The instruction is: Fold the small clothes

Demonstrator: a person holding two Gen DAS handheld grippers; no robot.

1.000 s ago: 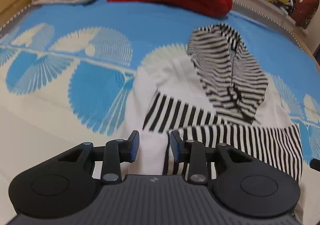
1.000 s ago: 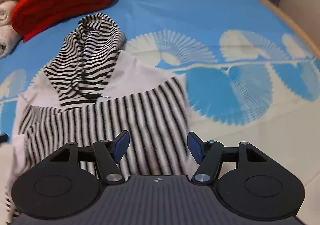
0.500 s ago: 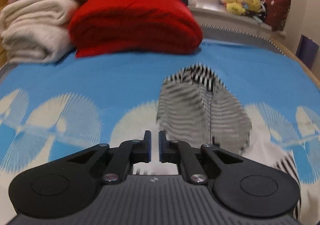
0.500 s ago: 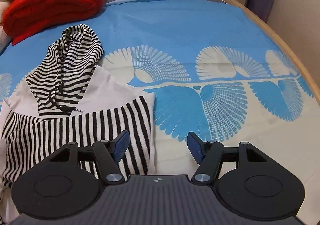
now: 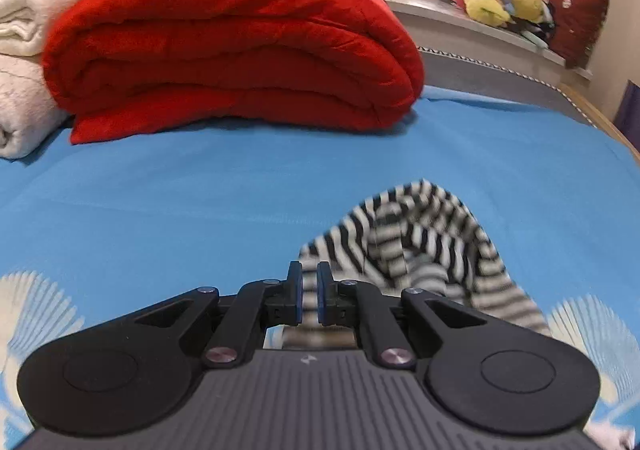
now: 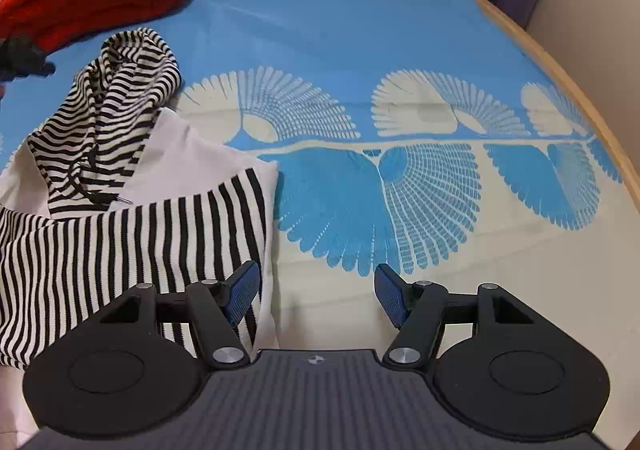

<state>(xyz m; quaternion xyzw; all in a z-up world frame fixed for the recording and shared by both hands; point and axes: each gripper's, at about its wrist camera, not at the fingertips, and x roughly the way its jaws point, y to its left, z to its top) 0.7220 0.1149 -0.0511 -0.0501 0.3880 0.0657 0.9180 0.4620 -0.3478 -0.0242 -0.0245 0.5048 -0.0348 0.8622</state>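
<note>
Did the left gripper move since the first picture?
Yes. The left gripper went up the bed toward the red blanket, which looks much closer now, and it is shut on the striped hood.

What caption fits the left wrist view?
Left claw shut, at the striped hood on the blue bedspread, folded red blanket beyond.

No readable text, label or number anywhere.
</note>
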